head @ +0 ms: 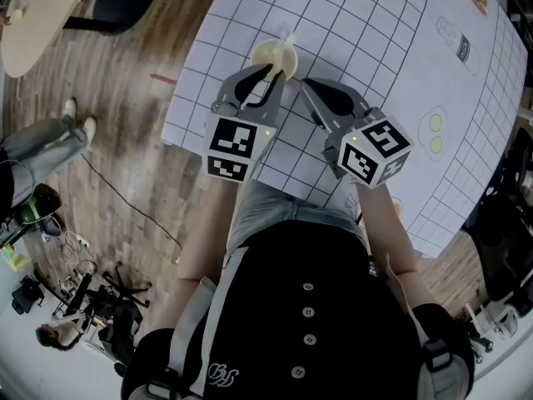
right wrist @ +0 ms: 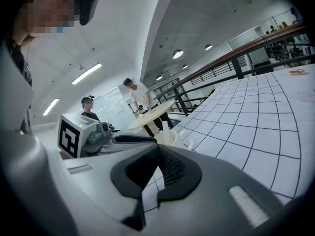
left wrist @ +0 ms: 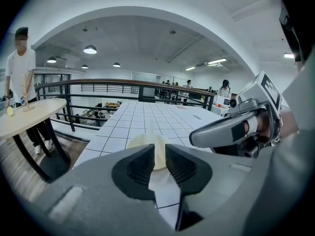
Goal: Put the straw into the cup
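Left gripper [head: 273, 73] [left wrist: 160, 154]: jaws a narrow slot apart, nothing between them. Only the cup shows through the gap, further out.
Right gripper [head: 310, 86] [right wrist: 158, 154]: jaws also just cracked apart and empty. Bare grid mat shows through the slit.
The two sit side by side over the near part of the white gridded table [head: 375, 40], with the right gripper just to the right of the left one and tips level.

Cup [head: 271, 57] [left wrist: 153, 150] [right wrist: 167, 137]: pale cream, upright on the table, dead ahead of the left gripper's tips and very close to them. Can't tell if a tip touches the rim. From the right gripper it's ahead and to the left, clearly apart.
Straw [head: 289, 40] [right wrist: 165, 125]: already in the cup. It stands up out of the mouth and leans on the rim at the far side from the left gripper. Neither gripper is on it.
Can't tell if there's liquid in the cup.

A round wooden table [left wrist: 24, 114] stands off to the left of the left gripper, past the railing.
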`<state>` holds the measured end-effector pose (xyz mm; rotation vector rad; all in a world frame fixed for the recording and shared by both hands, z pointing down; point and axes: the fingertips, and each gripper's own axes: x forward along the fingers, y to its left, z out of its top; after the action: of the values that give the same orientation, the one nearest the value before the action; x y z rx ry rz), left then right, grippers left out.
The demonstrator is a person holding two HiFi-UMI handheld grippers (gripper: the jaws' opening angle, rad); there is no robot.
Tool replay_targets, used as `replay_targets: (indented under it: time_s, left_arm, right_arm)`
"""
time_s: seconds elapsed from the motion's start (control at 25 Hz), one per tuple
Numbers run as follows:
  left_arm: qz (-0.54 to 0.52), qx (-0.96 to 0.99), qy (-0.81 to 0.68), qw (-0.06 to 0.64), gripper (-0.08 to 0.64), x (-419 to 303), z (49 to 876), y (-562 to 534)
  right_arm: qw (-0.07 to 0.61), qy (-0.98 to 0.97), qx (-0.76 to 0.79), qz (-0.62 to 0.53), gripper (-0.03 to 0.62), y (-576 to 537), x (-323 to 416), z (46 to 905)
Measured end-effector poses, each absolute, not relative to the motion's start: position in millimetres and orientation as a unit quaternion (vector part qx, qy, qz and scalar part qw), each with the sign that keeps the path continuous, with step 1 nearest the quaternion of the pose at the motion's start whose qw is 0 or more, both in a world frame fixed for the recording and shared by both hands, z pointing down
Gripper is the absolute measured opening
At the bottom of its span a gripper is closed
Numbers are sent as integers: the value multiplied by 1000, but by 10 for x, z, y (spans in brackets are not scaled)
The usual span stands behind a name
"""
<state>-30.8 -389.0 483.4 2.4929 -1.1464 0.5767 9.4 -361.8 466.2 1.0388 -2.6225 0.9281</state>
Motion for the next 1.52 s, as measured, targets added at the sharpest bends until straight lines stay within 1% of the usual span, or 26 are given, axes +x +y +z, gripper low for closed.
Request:
replay_targets:
  time_s: [0.36, 0.52, 0.64, 0.84, 1.0, 1.52]
  left_arm:
    - [189, 880, -406, 157, 69, -351, 4613, -3851]
    - [166, 885, -399, 174, 69, -337, 4493, -3770]
    - [152, 890, -394, 171, 69, -333, 4368, -3692]
    - [127, 901, -386, 154, 67, -349, 4153, -3483]
    - [102, 904, -381, 166, 67, -411, 4026, -3274]
    - [75, 913, -359, 178, 66, -663, 3886, -2611]
  right_arm:
    - [75, -885, 350, 297, 0, -3562, 40, 4485]
    - [68, -888, 352, 289, 0, -3480, 32, 4355]
    - [64, -889, 358, 280, 0, -3399, 39, 4263]
    - [63, -890, 359, 273, 0, -3177, -26, 4216]
    - [59, -894, 359, 263, 0, -2990, -110, 4115]
    - [53, -902, 363, 228, 0, -2500, -417, 3921]
